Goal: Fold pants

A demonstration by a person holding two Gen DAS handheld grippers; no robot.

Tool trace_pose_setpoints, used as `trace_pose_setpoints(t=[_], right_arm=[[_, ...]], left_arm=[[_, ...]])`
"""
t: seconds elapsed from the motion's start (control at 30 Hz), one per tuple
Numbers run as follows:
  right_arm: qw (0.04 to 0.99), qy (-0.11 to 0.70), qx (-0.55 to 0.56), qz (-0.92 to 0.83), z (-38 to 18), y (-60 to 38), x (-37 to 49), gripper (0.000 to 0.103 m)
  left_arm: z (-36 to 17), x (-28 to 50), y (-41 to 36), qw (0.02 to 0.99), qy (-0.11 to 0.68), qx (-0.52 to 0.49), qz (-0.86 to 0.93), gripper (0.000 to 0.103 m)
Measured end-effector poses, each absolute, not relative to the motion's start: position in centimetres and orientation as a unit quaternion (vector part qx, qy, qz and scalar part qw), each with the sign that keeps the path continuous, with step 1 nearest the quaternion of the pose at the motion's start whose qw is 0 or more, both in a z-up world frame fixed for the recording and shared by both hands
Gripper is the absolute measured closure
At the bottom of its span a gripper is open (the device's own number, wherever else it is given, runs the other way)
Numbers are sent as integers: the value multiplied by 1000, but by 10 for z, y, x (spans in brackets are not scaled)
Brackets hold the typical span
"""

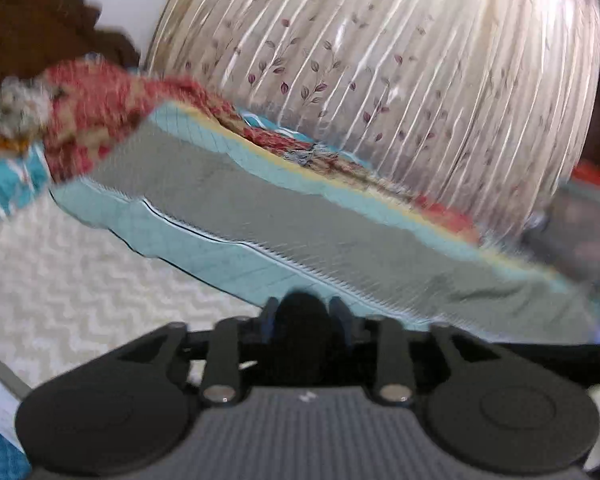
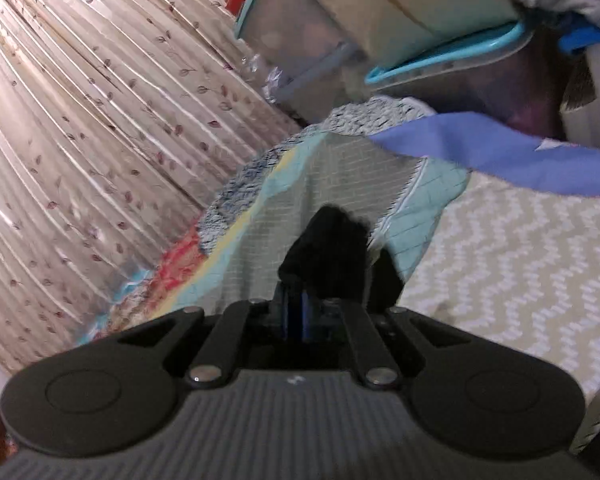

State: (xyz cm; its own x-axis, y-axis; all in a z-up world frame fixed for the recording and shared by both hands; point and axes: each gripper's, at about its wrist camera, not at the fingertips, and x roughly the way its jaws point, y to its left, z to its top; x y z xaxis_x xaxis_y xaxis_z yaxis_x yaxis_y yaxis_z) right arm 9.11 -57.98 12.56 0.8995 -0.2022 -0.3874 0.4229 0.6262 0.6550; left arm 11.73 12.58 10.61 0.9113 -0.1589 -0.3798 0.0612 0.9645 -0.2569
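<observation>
The pants (image 1: 284, 208) are grey-green and teal checked cloth with a yellow edge stripe, stretched in a long band across the left wrist view. My left gripper (image 1: 305, 312) is shut on their near edge, with cloth bunched between the jaws. In the right wrist view the same pants (image 2: 340, 176) hang ahead and fold over my right gripper (image 2: 332, 256), which is shut on a pinch of the cloth. The pants are lifted off the white zigzag-patterned bedcover (image 1: 72, 280). Both views are motion-blurred.
A pleated cream curtain with leaf print (image 1: 380, 60) hangs behind. A red floral quilt (image 1: 100, 100) lies beyond the pants. Clear storage bins with teal rims (image 2: 440, 64) and a blue cloth strip (image 2: 500, 152) are near the bedcover (image 2: 520, 260).
</observation>
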Motion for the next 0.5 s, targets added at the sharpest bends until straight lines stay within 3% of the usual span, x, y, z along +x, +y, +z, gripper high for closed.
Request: trace_pose_setpoints(t=[0.1,0.23,0.27,0.33,0.4,0.5], right_arm=[[882,216,365,-206,86,-572,97,94],[843,273,395,-240,28,-571,85,94],[838,281,397,-247,21,-571,82,94],[832,282,413,-240,15,-576,78,94],[833,275,419,-234,21,-573,73,92],[833,264,423,-240,26,-569,67,81]], left_arm=[[74,123,104,963,259,-50,-58,74],[60,115,105,952,294,-53,-69,74],[63,114,107,951,297,-53,-71,66],[77,111,115,952,293,-61,-67,41],[91,103,127,961,263,-75,-43,11],[101,100,141,968,237,-71,-52,6]])
